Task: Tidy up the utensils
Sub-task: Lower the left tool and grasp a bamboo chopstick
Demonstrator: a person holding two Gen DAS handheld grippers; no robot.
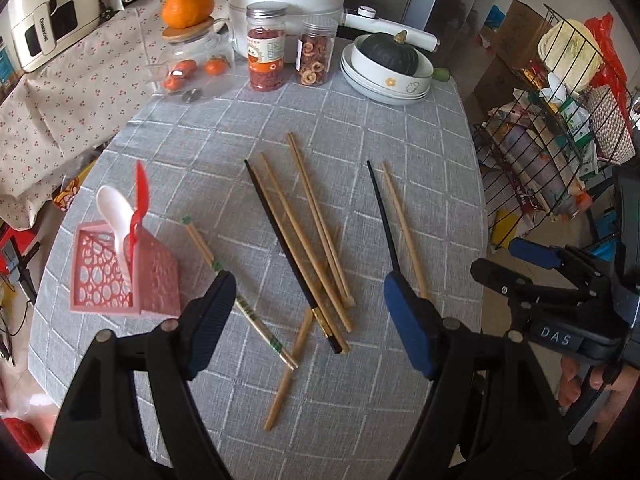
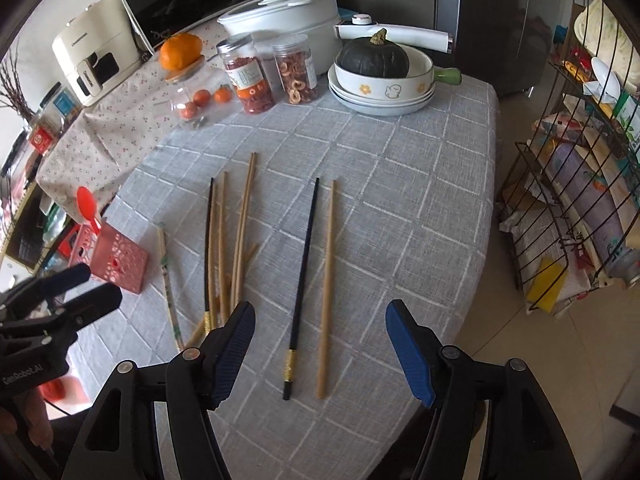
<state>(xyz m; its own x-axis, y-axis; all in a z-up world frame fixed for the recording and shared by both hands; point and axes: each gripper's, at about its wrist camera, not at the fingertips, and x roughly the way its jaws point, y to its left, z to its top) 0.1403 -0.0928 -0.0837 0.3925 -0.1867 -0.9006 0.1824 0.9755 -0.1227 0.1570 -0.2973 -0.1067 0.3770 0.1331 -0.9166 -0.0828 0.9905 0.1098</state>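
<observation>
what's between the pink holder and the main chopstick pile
One printed bamboo chopstick lies alone on the cloth between the pink holder and the pile, in both wrist views.

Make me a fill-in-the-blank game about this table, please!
1. The red spoon and white spoon stand in a ____ holder.
2. The dark squash sits in a white ____.
3. Both grippers are ____.
4. The loose chopsticks lie on a ____ tablecloth.

Missing words: pink; bowl; open; grey
</observation>
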